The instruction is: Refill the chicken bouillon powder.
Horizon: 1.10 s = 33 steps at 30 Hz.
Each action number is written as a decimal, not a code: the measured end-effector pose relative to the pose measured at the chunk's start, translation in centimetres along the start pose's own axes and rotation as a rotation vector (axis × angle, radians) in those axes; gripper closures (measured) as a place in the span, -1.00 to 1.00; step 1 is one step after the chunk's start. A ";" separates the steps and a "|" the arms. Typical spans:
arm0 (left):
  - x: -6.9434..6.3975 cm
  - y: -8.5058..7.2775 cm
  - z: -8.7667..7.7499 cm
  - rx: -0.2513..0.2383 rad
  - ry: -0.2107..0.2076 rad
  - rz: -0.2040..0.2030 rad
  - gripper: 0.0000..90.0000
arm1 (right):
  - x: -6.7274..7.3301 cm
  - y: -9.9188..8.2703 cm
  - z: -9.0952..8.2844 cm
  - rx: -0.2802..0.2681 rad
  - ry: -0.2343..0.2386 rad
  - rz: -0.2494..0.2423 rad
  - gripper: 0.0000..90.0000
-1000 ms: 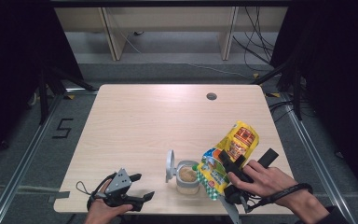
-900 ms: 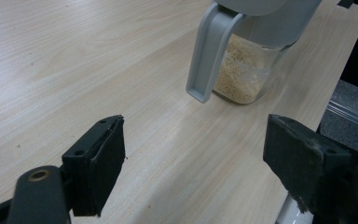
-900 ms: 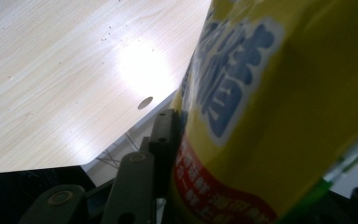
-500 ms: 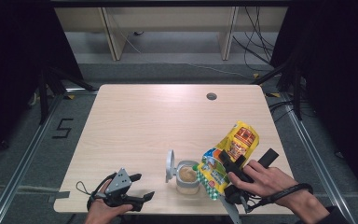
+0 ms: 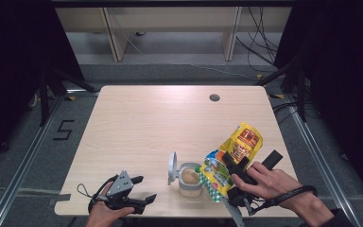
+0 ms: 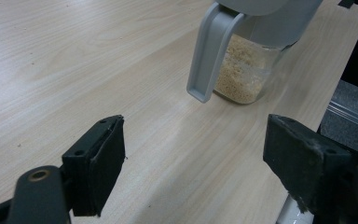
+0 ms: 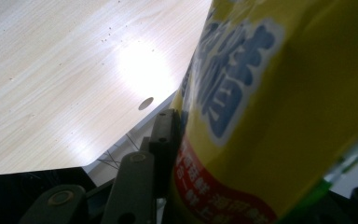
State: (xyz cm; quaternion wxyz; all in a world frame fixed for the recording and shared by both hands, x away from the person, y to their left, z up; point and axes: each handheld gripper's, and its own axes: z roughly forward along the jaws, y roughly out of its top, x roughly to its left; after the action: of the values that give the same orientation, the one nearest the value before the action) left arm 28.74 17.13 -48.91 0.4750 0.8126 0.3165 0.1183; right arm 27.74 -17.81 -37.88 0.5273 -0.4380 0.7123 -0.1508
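Tilting over the near right part of the table point(image 5: 151, 118), a yellow snack pouch point(image 5: 234, 161) sits clamped in the right gripper point(image 5: 230, 166), its lower end angled down toward a clear jar point(image 5: 189, 178) just to its left. Jar: grey flip lid point(image 5: 172, 166) swung open, beige crumbs inside, standing near the front edge. High view: pouch's green and yellow print, right hand point(image 5: 269, 182) with wrist strap behind it. Right gripper view: pouch face point(image 7: 270, 107) close up, blue lettering on yellow, red band below, one black jaw pressed flat against its left side; round cable hole point(image 7: 145, 103) in the tabletop beyond. Left gripper point(image 5: 139, 190): resting at the front left edge, jaws spread wide with nothing between them. Left gripper view: jar point(image 6: 244, 70) ahead of the jaws, apart from them. Surface: pale wood laminate. Surroundings: grey floor, black frame, a "5" marked on the floor point(image 5: 64, 129) at left.
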 end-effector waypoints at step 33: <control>0.0 0.0 0.0 0.000 0.000 0.000 -0.55 | 0.2 0.1 0.0 -0.007 0.003 0.011 0.50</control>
State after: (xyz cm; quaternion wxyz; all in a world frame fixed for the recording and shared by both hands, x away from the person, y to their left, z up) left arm 28.73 17.13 -48.90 0.4750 0.8125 0.3165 0.1186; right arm 27.69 -17.95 -38.03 0.5255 -0.4358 0.7160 -0.1459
